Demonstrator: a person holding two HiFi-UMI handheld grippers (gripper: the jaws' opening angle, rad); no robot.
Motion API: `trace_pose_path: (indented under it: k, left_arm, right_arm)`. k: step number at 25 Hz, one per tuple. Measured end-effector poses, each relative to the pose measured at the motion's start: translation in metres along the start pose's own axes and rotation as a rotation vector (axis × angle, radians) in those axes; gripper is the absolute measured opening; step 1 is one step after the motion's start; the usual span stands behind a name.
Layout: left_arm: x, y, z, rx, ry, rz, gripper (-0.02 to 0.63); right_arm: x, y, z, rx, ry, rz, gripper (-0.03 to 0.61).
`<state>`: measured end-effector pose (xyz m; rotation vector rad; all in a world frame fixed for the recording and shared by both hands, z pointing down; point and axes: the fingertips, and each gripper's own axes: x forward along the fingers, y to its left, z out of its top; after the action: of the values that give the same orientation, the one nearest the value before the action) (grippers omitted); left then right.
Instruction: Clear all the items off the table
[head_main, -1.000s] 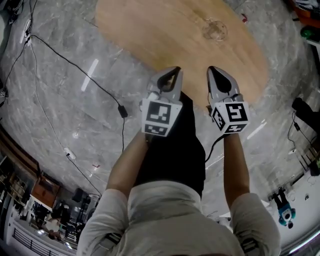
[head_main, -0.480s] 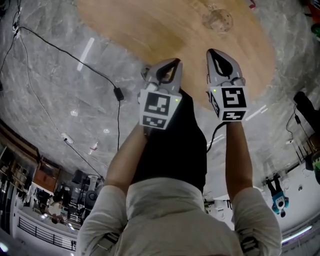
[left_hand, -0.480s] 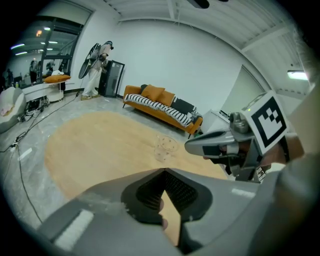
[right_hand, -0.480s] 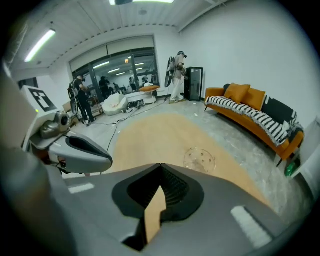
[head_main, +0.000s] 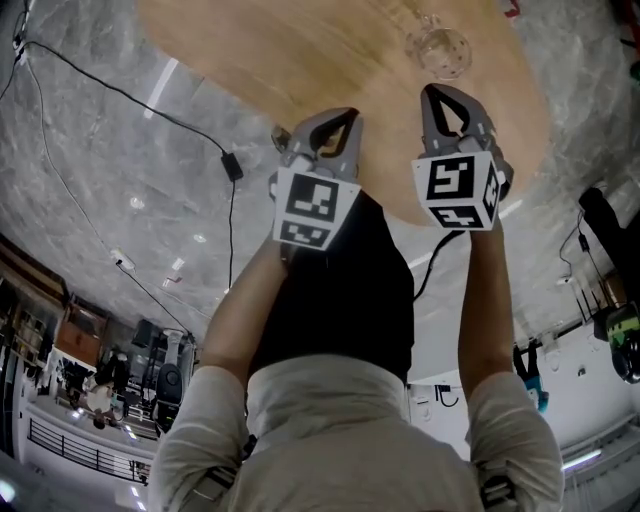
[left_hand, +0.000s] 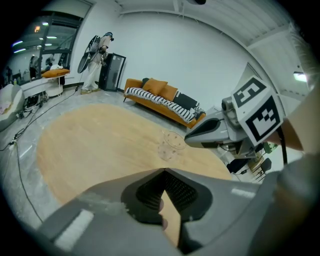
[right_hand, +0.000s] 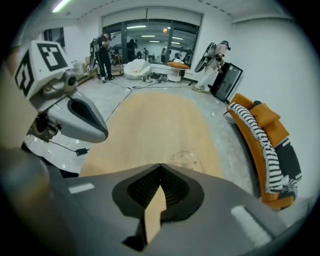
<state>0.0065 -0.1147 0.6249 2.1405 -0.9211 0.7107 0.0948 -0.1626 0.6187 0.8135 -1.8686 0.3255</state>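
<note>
A clear glass (head_main: 437, 52) lies on the oval wooden table (head_main: 300, 50), the only item I see on it. It also shows in the left gripper view as the glass (left_hand: 170, 145) and in the right gripper view as the glass (right_hand: 186, 161), just beyond the jaws. My right gripper (head_main: 441, 93) hovers over the table's near edge, a short way before the glass, shut and empty. My left gripper (head_main: 340, 116) is beside it at the table's edge, also shut with nothing in it. Both pairs of jaws meet at the tips.
A black cable with a power adapter (head_main: 231, 166) runs over the marble floor left of the table. An orange sofa (left_hand: 165, 102) stands past the table's far side. People and equipment stand by the windows (right_hand: 105, 50) at the back.
Both grippers have moved forward toward the table; the right one now reaches over its edge, nearer the glass. Both have stayed shut.
</note>
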Motion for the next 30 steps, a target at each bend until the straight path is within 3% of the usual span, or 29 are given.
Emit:
trace_pose_path:
  k: [9, 12, 30]
  left_arm:
    - [0.020, 0.015, -0.007, -0.013, 0.028, -0.018, 0.020]
    - [0.022, 0.015, -0.005, -0.011, 0.029, -0.018, 0.020]
    - [0.028, 0.023, -0.009, -0.033, 0.056, -0.020, 0.020]
  right_arm:
    - [0.030, -0.009, -0.014, -0.125, 0.133, 0.016, 0.014]
    - [0.034, -0.006, -0.018, -0.135, 0.165, 0.034, 0.084]
    - [0.061, -0.004, -0.028, -0.228, 0.251, 0.075, 0.086]
